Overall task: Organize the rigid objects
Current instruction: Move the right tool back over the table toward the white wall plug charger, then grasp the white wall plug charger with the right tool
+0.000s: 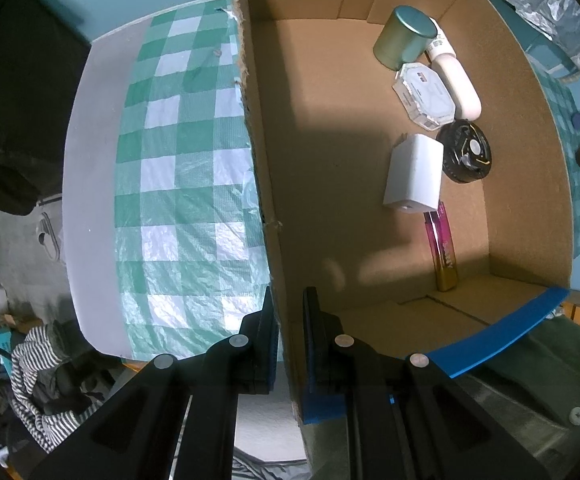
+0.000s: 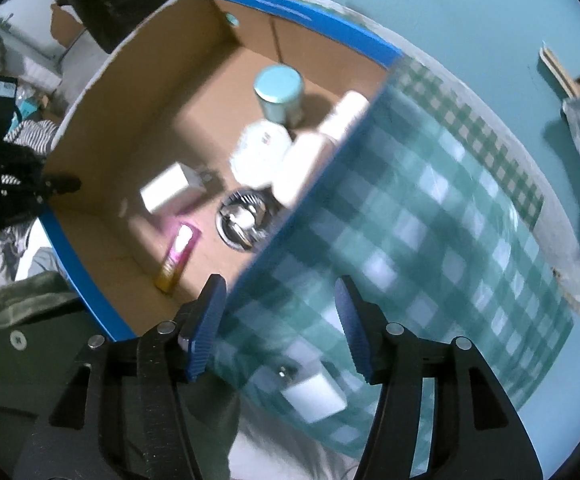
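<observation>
While left gripper [image 1: 290, 320] pinches box wall [image 1: 265, 184], right gripper [image 2: 277, 320] gapes empty (over checked cloth [image 2: 430, 220]).

I am finding nothing here that I can actually read. The pink-and-gold tube [image 1: 444, 252] lying in the cardboard box [image 1: 330, 160] is carrying pale lettering along its side, but it is showing too small to make out. The white octagonal packet [image 1: 426, 96] is bearing a small label with fine print, also illegible. The right wrist view is coming through blurred, so I am reading no markings there.
</observation>
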Tool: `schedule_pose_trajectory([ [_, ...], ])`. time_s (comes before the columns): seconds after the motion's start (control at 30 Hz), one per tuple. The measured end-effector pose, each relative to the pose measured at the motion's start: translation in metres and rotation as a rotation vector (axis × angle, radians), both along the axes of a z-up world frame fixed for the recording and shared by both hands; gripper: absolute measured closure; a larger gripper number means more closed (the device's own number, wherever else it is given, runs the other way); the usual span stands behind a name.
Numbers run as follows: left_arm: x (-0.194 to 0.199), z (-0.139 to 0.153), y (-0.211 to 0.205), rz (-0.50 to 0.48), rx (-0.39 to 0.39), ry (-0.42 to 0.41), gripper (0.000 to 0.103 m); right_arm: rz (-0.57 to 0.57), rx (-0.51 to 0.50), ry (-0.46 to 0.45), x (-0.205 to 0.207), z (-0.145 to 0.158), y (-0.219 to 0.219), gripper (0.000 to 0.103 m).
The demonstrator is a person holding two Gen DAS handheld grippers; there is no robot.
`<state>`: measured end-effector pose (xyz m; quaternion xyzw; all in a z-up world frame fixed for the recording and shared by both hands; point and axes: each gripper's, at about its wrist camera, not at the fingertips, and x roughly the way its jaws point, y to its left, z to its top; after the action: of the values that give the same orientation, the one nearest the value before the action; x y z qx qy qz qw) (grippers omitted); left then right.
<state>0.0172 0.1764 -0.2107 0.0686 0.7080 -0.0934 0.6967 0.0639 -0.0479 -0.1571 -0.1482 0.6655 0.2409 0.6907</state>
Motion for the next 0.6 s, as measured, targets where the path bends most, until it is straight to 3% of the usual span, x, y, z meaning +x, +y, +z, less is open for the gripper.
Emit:
schedule_pose_trajectory([
  [0.2, 0.003, 0.0, 0.0, 0.014, 0.003, 0.003, 0.092, -0.005, -0.015, 0.026, -0.017, -0.013, -0.033, 0.043],
  [0.6, 0.001, 0.001, -0.006, 0.015, 0.018, 0.005, 0.091, 0.115, -0.018, 0.066, -0.067, -0.053, -0.062, 0.035],
])
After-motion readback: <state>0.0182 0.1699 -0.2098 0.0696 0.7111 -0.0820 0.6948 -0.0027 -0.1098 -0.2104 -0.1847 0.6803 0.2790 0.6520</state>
